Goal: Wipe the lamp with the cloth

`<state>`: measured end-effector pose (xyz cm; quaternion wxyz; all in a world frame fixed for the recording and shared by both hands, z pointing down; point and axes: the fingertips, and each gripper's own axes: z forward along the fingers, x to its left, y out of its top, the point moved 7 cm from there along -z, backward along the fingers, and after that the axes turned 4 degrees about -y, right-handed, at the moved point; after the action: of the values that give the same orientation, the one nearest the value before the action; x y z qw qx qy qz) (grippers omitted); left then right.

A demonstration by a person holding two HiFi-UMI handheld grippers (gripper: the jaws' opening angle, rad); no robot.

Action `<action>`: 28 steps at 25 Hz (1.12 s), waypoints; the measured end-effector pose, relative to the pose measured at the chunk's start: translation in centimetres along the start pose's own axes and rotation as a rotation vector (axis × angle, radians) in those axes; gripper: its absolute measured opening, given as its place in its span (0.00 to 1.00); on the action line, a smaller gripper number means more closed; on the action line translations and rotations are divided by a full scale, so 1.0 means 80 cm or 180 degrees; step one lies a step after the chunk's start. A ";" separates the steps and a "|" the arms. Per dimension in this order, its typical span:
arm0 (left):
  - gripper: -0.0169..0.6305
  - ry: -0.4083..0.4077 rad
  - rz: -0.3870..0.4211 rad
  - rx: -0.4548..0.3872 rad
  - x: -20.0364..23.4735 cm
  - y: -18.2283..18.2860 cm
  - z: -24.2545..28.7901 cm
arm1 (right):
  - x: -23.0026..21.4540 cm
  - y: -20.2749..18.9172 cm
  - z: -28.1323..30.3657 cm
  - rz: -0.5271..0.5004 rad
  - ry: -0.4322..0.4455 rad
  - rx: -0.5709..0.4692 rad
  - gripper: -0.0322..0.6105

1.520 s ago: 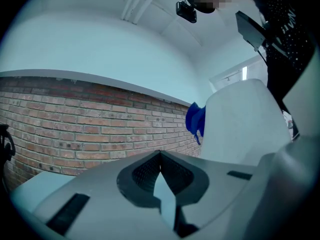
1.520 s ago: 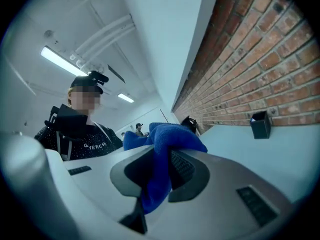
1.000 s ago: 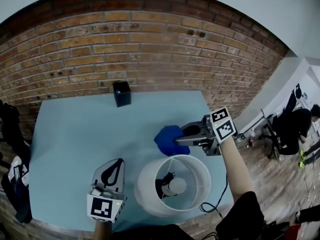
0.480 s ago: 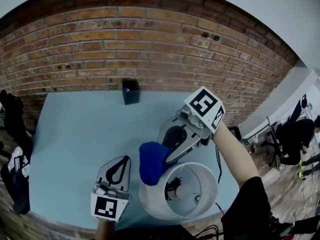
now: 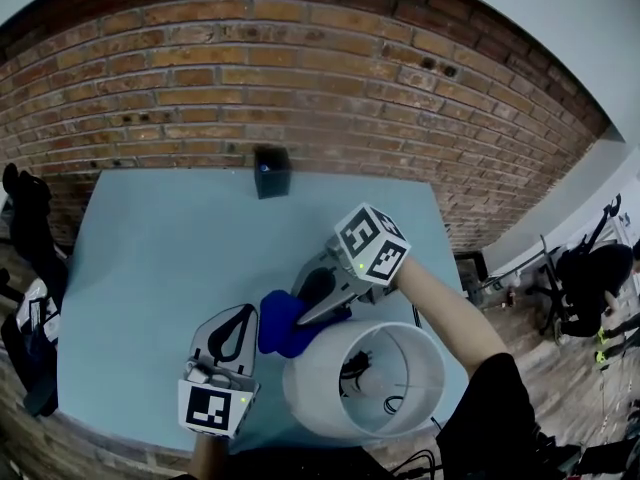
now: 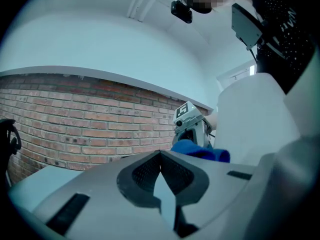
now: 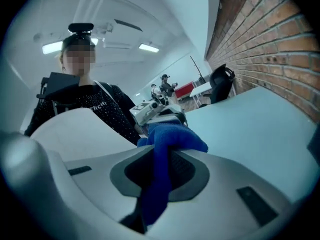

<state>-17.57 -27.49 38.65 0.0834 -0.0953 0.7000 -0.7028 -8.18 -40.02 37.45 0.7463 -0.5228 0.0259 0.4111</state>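
Observation:
A white lamp shade (image 5: pixel 365 380) stands at the table's near edge, seen from above with its bulb fitting inside. My right gripper (image 5: pixel 295 320) is shut on a blue cloth (image 5: pixel 282 324), which lies against the shade's upper left side. In the right gripper view the cloth (image 7: pixel 167 144) bunches between the jaws, with the shade (image 7: pixel 75 134) to the left. My left gripper (image 5: pixel 232 333) is shut and holds nothing, on the table just left of the shade. In the left gripper view the jaws (image 6: pixel 161 160) meet, with the cloth (image 6: pixel 200 150) and shade (image 6: pixel 255 119) beyond.
A small black box (image 5: pixel 271 171) stands at the far edge of the light blue table (image 5: pixel 150 258), against the brick wall (image 5: pixel 250 78). A black cable (image 5: pixel 425 313) trails off the table's right side. Dark bags hang at the far left (image 5: pixel 25 218).
My right gripper lifted the blue cloth off the table, swung it over the shade's rim, then lowered it down the shade's left side toward my left gripper. The left gripper has stayed put.

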 end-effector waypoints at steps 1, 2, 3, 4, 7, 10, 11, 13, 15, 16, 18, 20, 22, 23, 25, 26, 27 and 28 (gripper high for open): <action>0.04 0.0006 -0.0003 -0.0007 0.000 0.001 -0.001 | -0.002 0.000 -0.002 -0.0038 -0.0068 0.0072 0.15; 0.04 0.0010 -0.0003 -0.0019 0.001 0.001 -0.003 | -0.001 0.004 -0.007 -0.0091 -0.0094 0.0086 0.15; 0.04 0.0013 -0.0001 -0.0034 0.000 0.002 -0.005 | 0.004 0.013 -0.014 -0.0142 -0.0089 0.0019 0.15; 0.04 0.0014 0.0001 -0.0048 0.000 0.004 -0.008 | 0.011 0.025 -0.024 -0.0186 -0.0083 -0.0109 0.15; 0.04 -0.0007 -0.0001 -0.0081 -0.005 0.011 -0.017 | 0.046 0.066 -0.056 -0.0369 -0.0270 -0.0468 0.15; 0.04 -0.0056 0.0029 -0.0134 -0.012 0.021 -0.027 | 0.100 0.106 -0.083 -0.0443 -0.0690 -0.0685 0.15; 0.04 -0.0077 0.0055 -0.0175 -0.014 0.023 -0.031 | 0.120 0.120 -0.091 -0.0407 -0.0877 -0.0776 0.15; 0.04 -0.0110 0.0066 -0.0218 -0.020 0.024 -0.039 | 0.160 0.141 -0.103 -0.0302 -0.1280 -0.0981 0.15; 0.04 -0.0172 0.0050 -0.0199 -0.027 0.025 -0.044 | 0.201 0.153 -0.109 -0.0179 -0.1615 -0.1217 0.15; 0.04 -0.0226 0.0053 -0.0199 -0.031 0.026 -0.045 | 0.221 0.156 -0.108 -0.0104 -0.1742 -0.1338 0.15; 0.04 -0.0347 0.0070 -0.0228 -0.036 0.028 -0.044 | 0.251 0.156 -0.099 0.0079 -0.1968 -0.1531 0.15; 0.04 -0.0459 0.0081 -0.0256 -0.039 0.031 -0.044 | 0.269 0.154 -0.086 0.0297 -0.2235 -0.1647 0.15; 0.04 -0.0588 0.0102 -0.0259 -0.037 0.035 -0.042 | 0.282 0.149 -0.073 0.0526 -0.2550 -0.1741 0.15; 0.04 -0.0665 0.0122 -0.0263 -0.035 0.038 -0.040 | 0.288 0.148 -0.067 0.0619 -0.2712 -0.1781 0.15; 0.04 -0.0822 0.0195 -0.0290 -0.028 0.049 -0.035 | 0.298 0.149 -0.056 0.0725 -0.3049 -0.1807 0.15; 0.04 -0.0901 0.0248 -0.0309 -0.025 0.055 -0.033 | 0.303 0.151 -0.049 0.0740 -0.3244 -0.1792 0.15; 0.04 -0.0989 0.0304 -0.0328 -0.021 0.061 -0.034 | 0.307 0.154 -0.041 0.0743 -0.3462 -0.1777 0.15; 0.04 -0.1091 0.0347 -0.0346 -0.016 0.066 -0.036 | 0.310 0.157 -0.031 0.0749 -0.3688 -0.1771 0.15</action>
<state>-17.12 -24.38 33.34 0.2341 -0.1799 0.7166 -0.6320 1.10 -26.01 15.14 0.4262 -0.3839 -0.4309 0.6967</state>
